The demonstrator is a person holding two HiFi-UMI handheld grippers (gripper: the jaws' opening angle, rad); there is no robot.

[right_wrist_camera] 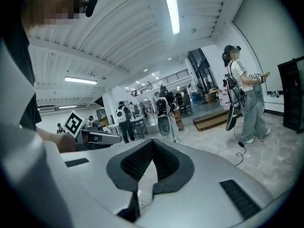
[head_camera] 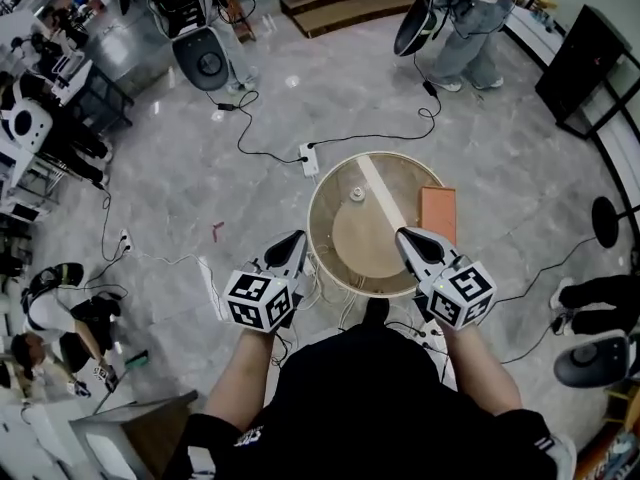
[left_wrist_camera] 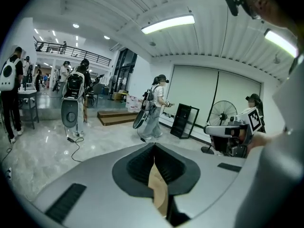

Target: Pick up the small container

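Observation:
A small pale round container sits left of middle on the round wooden table, next to a pale stripe across the top. My left gripper is at the table's near left rim, shut and empty. At the near right rim my right gripper is also shut with nothing in it. Both point away from me, well short of the container. In the left gripper view the jaws meet at the tips, and the same shows in the right gripper view. Neither gripper view shows the container.
An orange-brown flat box lies on the table's right side. On the floor beyond the table are a white power strip and black cables. A person stands at the back, a fan and black rack at right.

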